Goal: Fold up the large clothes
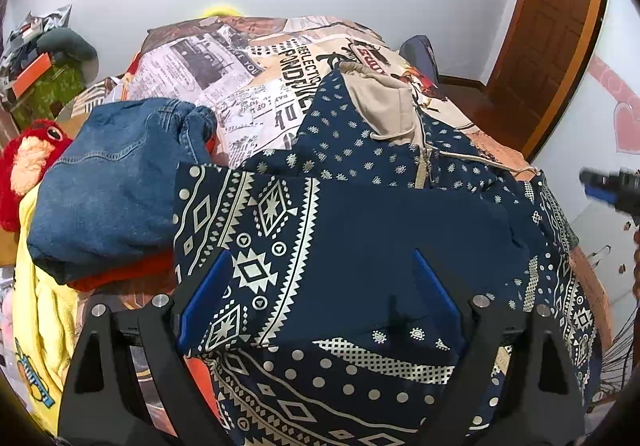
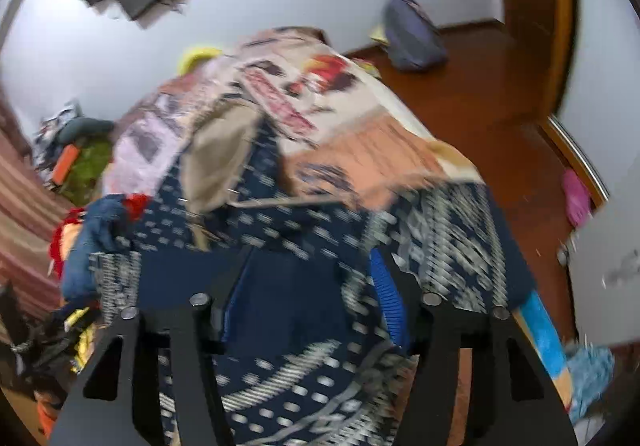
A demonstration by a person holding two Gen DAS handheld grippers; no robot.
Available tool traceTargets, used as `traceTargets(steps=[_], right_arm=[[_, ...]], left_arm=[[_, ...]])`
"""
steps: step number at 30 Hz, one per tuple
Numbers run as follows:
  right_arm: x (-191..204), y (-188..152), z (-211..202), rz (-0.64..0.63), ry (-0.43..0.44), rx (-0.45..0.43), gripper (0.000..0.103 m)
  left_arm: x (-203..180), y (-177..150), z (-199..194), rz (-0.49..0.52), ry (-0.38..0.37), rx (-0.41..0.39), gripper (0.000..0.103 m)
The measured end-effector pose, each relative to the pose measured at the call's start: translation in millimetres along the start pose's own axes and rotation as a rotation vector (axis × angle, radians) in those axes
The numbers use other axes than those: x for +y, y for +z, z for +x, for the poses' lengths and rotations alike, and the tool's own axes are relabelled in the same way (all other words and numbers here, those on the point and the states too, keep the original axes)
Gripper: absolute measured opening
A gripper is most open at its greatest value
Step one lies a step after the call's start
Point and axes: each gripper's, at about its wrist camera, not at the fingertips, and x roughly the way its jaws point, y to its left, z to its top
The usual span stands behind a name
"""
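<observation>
A navy hooded jacket (image 1: pixel 400 214) with white geometric print and a beige hood lining (image 1: pixel 384 98) lies on the bed, one patterned sleeve folded across its body. My left gripper (image 1: pixel 320 286) is open just above the jacket's middle, holding nothing. My right gripper (image 2: pixel 310 286) is open over the jacket (image 2: pixel 304 386) near its right side; that view is motion-blurred. The right gripper's tip also shows at the far right edge of the left wrist view (image 1: pixel 608 186).
A newspaper-print bedspread (image 1: pixel 248 82) covers the bed. Folded denim (image 1: pixel 112 182) on red and yellow garments sits left of the jacket. A red plush toy (image 1: pixel 28 166) lies at far left. A wooden door (image 1: pixel 552 38) and floor with a bag (image 2: pixel 412 34) are at right.
</observation>
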Motion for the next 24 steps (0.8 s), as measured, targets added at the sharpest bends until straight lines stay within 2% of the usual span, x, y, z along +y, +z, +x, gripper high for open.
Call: traceTargets(steps=[9,12,14,16,21,23,24], right_arm=[[-109,-24,17,0.302,-0.082,0.115,0.055],[-137,-32,32,0.413,-0.051,0.149,0.055],[-143,-34,41,0.462,-0.016,0.154,0.055],[-145,-31,49,0.487,-0.005,0.140,0.060],[-149,-15,65,0.513,-0.041,0.077,0.061],[-149,-9,71,0.527,-0.056,0.065,0.056],[-147,-6,72,0.519,-0.062,0.066,0.048]], left_arm=[[-6,-1,15,-0.031,-0.019,0.035,0.090],[-13,-1,19,-0.014,-0.013,0.042,0.090],[-16,-1,23,-0.006,-0.009,0.049,0.090],[-18,-2,25,-0.002,-0.005,0.055,0.090],[-19,-2,28,-0.002,0.005,0.064,0.090],[-19,-2,27,0.000,0.010,0.063,0.090],[-18,-2,26,0.000,0.011,0.062,0.090]])
